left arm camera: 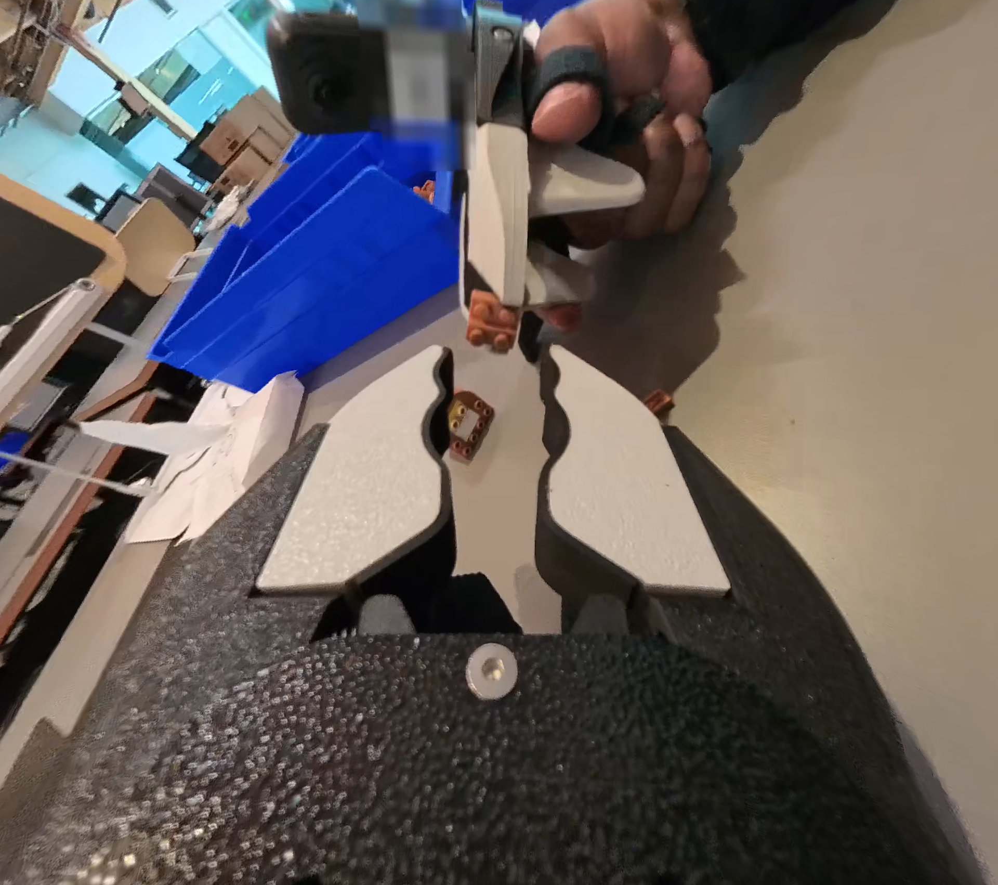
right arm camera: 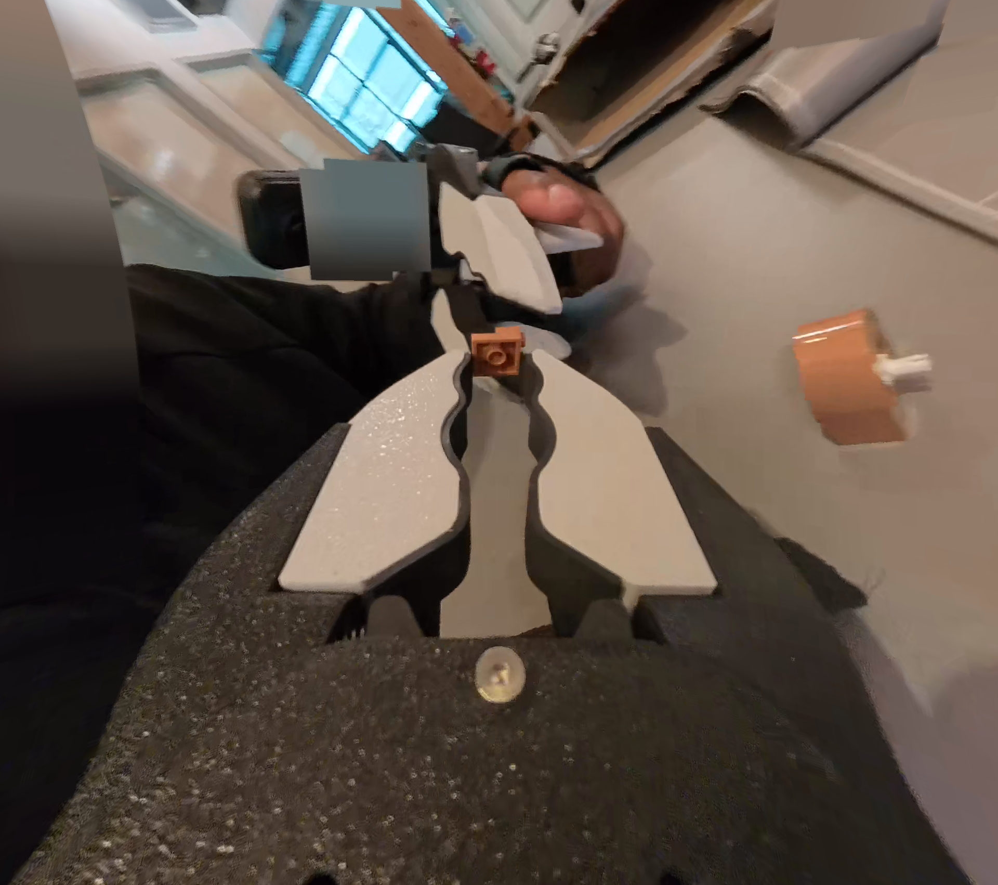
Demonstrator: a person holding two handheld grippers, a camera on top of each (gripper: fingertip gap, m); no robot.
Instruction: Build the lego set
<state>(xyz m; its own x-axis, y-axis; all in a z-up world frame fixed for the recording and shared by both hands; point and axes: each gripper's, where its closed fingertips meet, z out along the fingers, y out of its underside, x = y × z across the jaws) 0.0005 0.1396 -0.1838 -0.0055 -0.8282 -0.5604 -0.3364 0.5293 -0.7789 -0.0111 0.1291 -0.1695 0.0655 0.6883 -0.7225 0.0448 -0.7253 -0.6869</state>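
Left wrist view showed the left tongs [left arm camera: 494,373] standing apart with nothing between the fingertips, hovering low over the pale table [left arm camera: 837,319]. Below the gap, close by the left finger, a dark brown frame brick [left arm camera: 471,428] with a yellow piece in it lay on the table, and a small reddish-brown piece [left arm camera: 660,400] lay just beyond the right finger. Directly ahead, the right tongs [left arm camera: 507,313], held in a hand [left arm camera: 626,113], were clamped on an orange-brown studded brick [left arm camera: 490,323]. Blue bins [left arm camera: 335,265] and white paper [left arm camera: 216,448] sat to the left. Right wrist view showed that same brick [right arm camera: 497,352] pinched between the fingertips, its hollow underside toward the camera, and a tan roll [right arm camera: 848,378] well off to the right.
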